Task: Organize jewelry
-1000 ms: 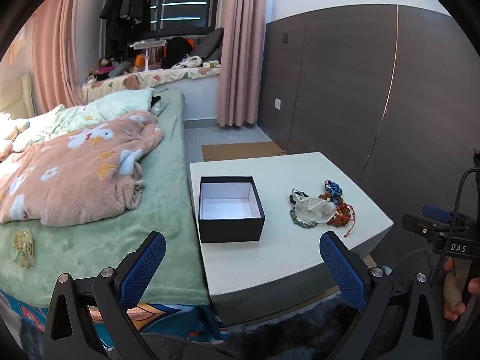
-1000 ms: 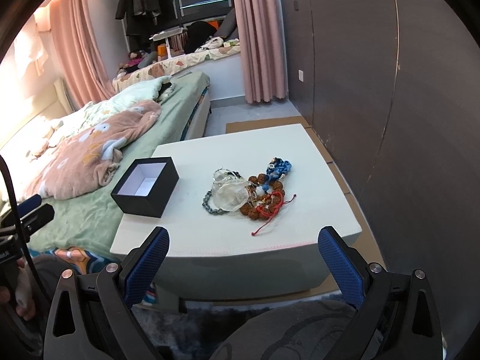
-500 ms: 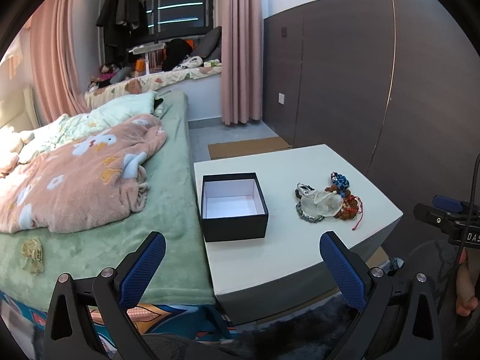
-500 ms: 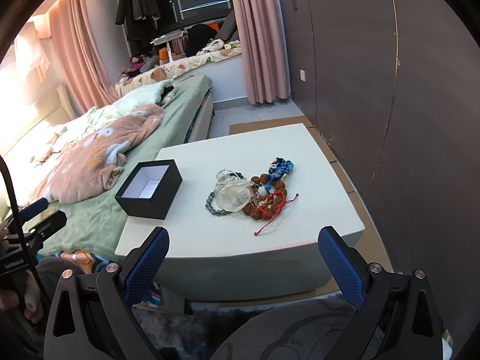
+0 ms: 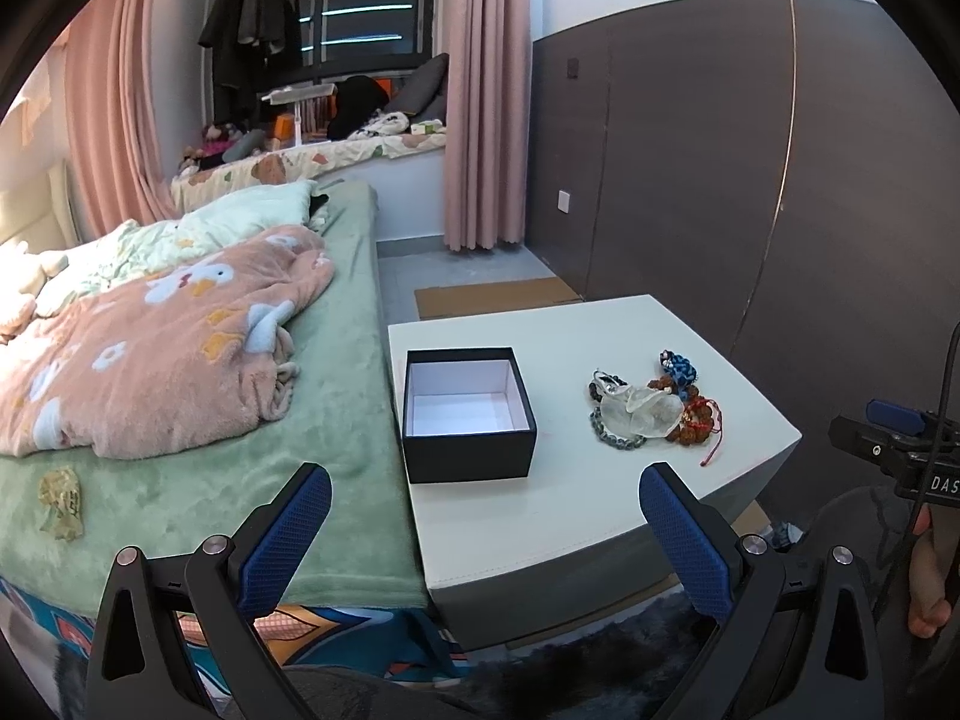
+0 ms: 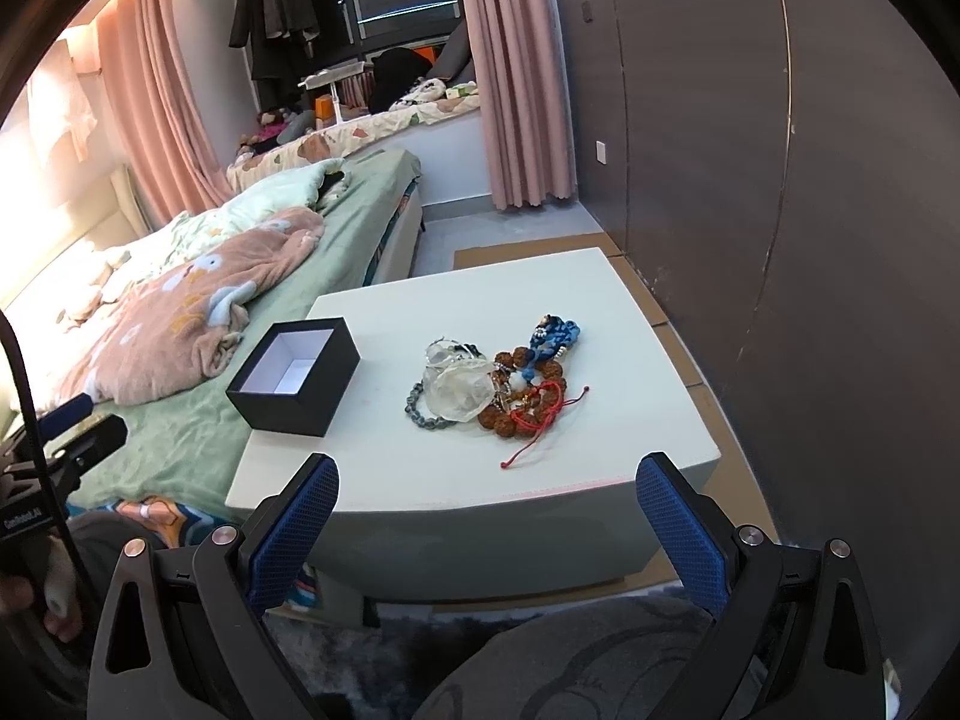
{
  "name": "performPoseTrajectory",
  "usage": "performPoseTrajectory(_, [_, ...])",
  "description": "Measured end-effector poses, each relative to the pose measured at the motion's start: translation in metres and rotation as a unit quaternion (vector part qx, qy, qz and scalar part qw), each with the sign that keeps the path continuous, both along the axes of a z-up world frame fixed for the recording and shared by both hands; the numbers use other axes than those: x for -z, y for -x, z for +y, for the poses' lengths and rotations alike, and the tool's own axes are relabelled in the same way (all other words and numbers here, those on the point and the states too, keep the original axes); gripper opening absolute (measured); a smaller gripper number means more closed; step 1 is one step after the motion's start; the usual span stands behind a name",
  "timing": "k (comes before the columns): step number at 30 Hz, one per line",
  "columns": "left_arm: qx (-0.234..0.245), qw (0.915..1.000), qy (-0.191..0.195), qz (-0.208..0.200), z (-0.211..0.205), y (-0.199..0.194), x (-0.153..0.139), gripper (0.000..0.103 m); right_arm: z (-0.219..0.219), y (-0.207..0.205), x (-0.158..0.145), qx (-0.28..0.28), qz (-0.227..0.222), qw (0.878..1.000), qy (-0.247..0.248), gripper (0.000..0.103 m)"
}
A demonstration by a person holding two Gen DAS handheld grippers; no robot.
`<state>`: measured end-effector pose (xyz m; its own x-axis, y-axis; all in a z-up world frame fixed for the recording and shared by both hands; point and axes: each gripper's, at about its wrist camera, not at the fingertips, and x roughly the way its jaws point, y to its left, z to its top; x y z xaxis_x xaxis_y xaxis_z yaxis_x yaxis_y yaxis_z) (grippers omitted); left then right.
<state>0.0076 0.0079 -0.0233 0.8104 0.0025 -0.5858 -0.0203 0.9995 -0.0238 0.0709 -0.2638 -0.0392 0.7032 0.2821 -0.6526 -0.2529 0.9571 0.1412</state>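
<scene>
Right wrist: tongs (image 6: 483,483) spread, short of table (image 6: 432,480).

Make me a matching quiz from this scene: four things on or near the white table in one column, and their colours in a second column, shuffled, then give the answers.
Things:
1. box
2. cord bracelet
3. blanket
4. knotted charm

Colours:
A. blue
B. pink with white flowers
C. black outside, white inside
D. red

Pairs: 1-C, 2-D, 3-B, 4-A
</scene>
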Motion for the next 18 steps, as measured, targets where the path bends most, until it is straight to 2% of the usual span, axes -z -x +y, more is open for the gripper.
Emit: performPoseTrajectory(18, [-0.006, 0.9999, 0.013, -0.009, 0.014, 0.007, 0.002, 0.102, 0.004, 0.001, -0.001, 0.007, 0.005, 1.0, 0.014, 0.1])
